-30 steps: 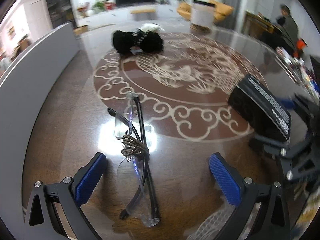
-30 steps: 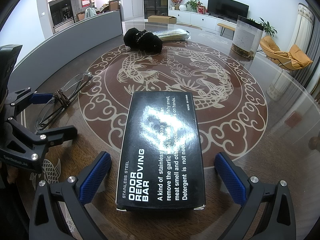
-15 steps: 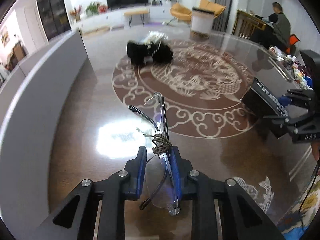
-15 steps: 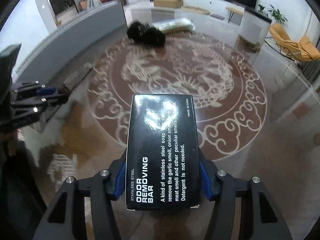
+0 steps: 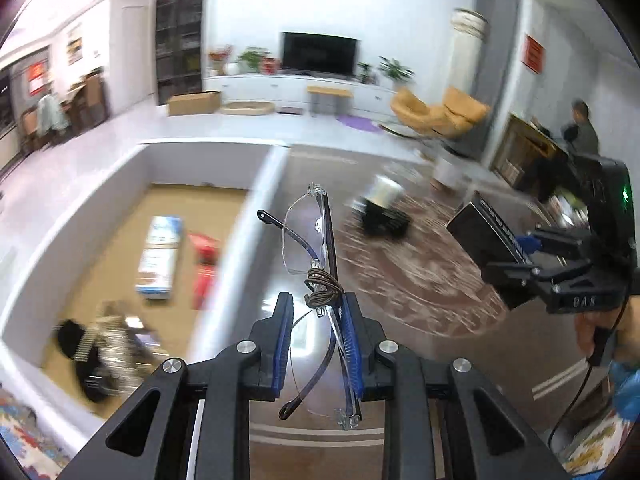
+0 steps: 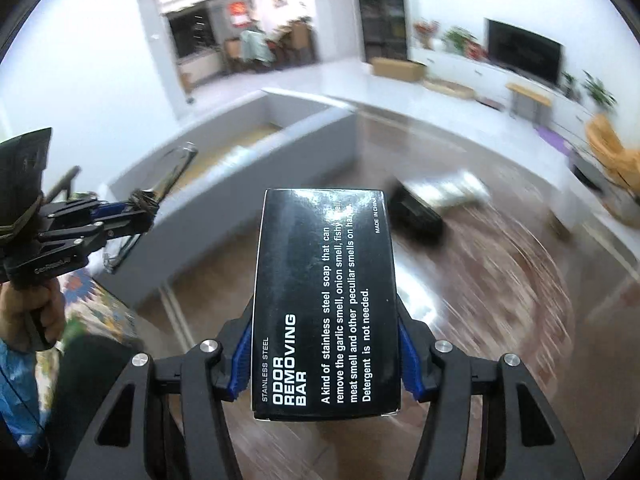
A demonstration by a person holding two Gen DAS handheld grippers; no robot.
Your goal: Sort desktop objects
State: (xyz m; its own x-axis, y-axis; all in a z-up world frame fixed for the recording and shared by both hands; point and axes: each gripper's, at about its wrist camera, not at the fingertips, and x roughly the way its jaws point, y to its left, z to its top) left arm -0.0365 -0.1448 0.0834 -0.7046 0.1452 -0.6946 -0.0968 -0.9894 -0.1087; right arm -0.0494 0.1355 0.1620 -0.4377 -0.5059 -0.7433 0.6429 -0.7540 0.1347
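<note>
Glossy brown tabletop (image 5: 420, 344) with a pale scroll pattern fills the left wrist view, and a grey-walled bin (image 5: 236, 248) stands at its edge. Just this side of the bin wall, the left gripper (image 5: 316, 344) pinches a pair of folded glasses (image 5: 316, 256) by one lens, clear of the table, probably so they can pass over the wall. Inside the bin lie a blue-and-white pack (image 5: 160, 256) and a red item (image 5: 204, 268). Beyond the bin, a dark bundle (image 5: 384, 216) waits on the table.

Seen from the right wrist, the right gripper (image 6: 324, 364) clamps a black odor-removing-bar box (image 6: 324, 296) across its narrow sides, held off the table. Nearer the bin (image 6: 256, 168), the left gripper (image 6: 132, 216) carries the glasses (image 6: 168, 180).
</note>
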